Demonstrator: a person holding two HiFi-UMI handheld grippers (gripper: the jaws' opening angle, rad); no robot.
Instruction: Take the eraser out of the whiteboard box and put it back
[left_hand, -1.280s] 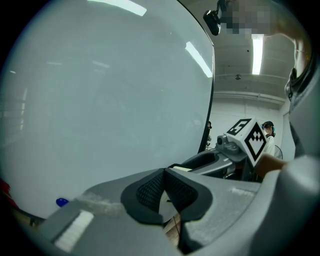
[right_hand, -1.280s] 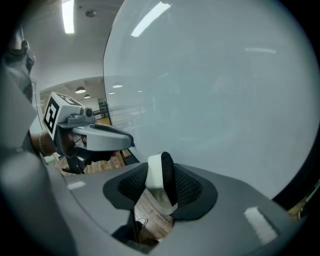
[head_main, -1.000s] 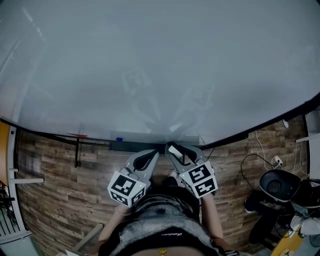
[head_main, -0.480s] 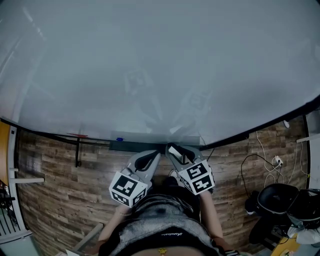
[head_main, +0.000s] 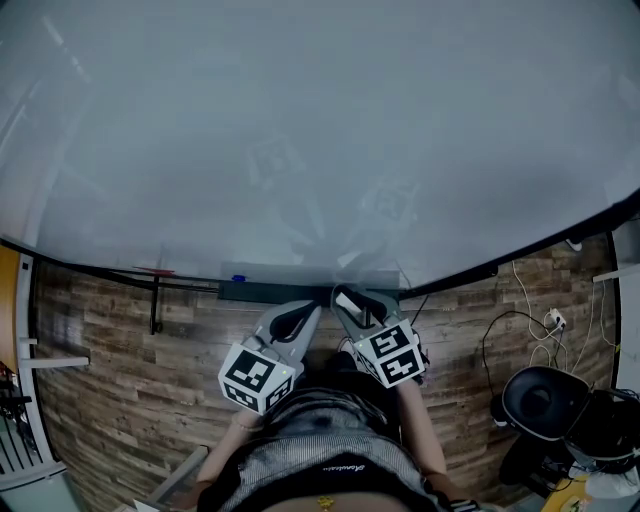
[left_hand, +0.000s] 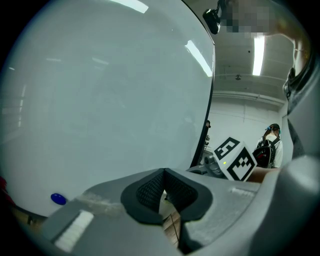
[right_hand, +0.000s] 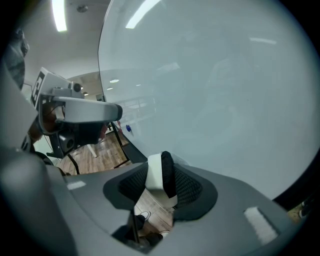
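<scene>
White-and-black eraser (right_hand: 159, 174), black-and-white patterned marker cubes (head_main: 258, 377), brown wood-plank floor (head_main: 120, 360)

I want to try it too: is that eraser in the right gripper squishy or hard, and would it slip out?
Probably light: the small eraser sits pinched in the right gripper. Its white back looks stiff, and the black felt side is likely soft. Felt against the pad should resist slipping.

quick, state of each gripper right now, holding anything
left gripper: closed, nothing between its jaws
right gripper: closed on the eraser
</scene>
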